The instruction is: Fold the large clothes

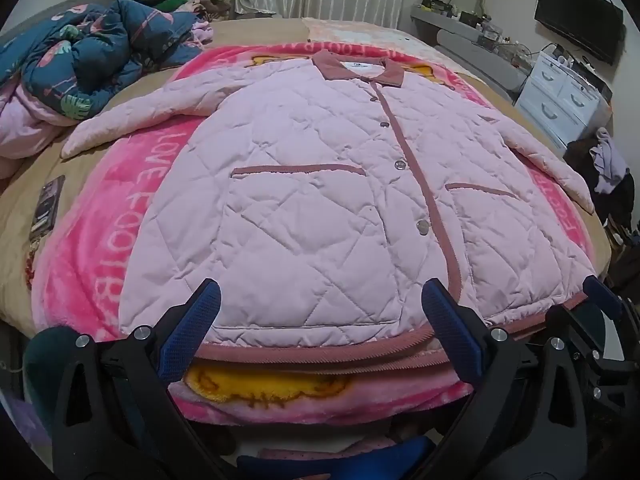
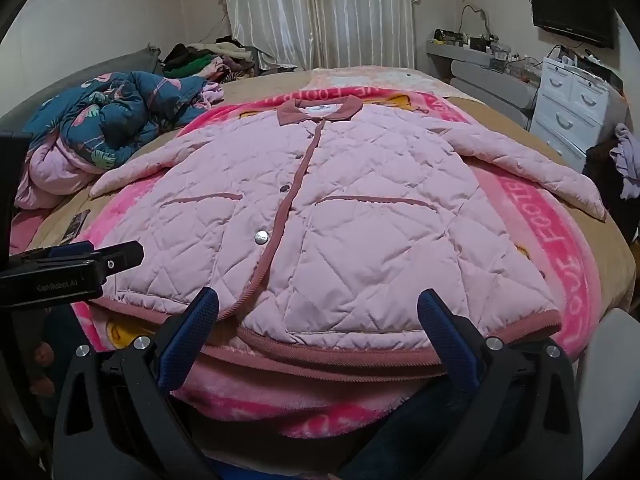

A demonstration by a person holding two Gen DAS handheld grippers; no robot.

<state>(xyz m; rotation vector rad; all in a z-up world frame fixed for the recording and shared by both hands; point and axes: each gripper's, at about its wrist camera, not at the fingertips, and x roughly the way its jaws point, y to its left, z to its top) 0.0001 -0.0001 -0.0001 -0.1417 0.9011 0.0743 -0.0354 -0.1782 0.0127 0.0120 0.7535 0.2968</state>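
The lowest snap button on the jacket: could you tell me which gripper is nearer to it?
Left. The left gripper is at the hem with the button just right of its centreline; the right gripper is further right along the hem, the button left of its centreline.

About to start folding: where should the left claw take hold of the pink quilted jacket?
Probably the ribbed hem of the pink quilted jacket, coming in low from the bed's near edge. It lies flat, hem nearest, and the left claw is already open around it.

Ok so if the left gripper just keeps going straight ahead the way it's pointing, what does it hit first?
Most likely the pink quilted jacket: the left gripper, jaws open, faces its dusty-rose hem at the near bed edge. Depth is unclear, so it could pass just over the hem onto the quilted front.
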